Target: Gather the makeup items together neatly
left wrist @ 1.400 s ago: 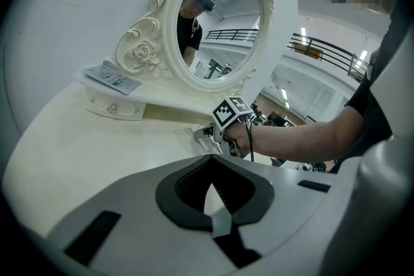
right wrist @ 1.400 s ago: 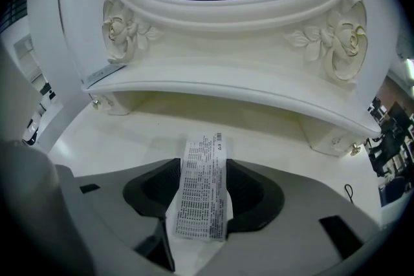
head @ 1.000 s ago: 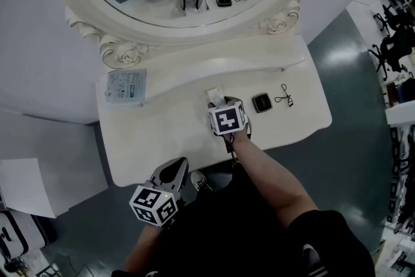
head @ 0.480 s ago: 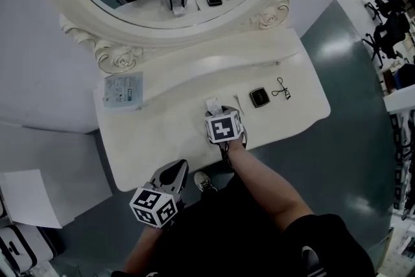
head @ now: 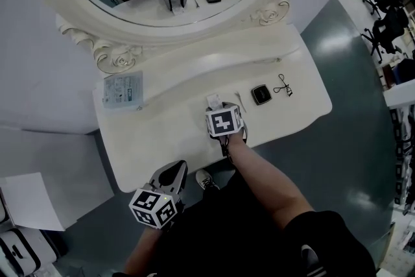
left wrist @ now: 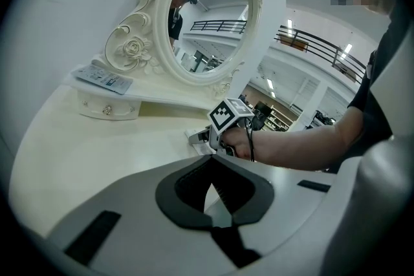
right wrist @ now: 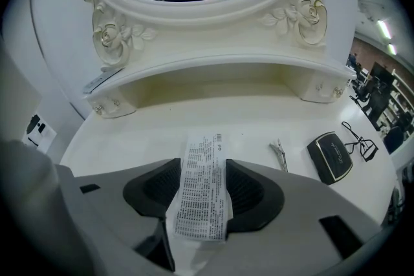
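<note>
The right gripper (right wrist: 202,168) is clamped on a white printed box (right wrist: 204,197), its 2 jaws pressing either side, at the middle of the white dressing table (head: 162,133). To its right lie a small clip (right wrist: 279,153), a black compact (right wrist: 330,157) and an eyelash curler (right wrist: 362,142). The left gripper (left wrist: 212,183) hangs off the table's front edge, jaws closed on nothing. A flat sachet (head: 123,89) sits on the raised shelf, well apart.

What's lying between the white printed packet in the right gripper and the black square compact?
A small silver clip lies on the white tabletop, apart from both packet and compact; the right gripper view shows it.
</note>
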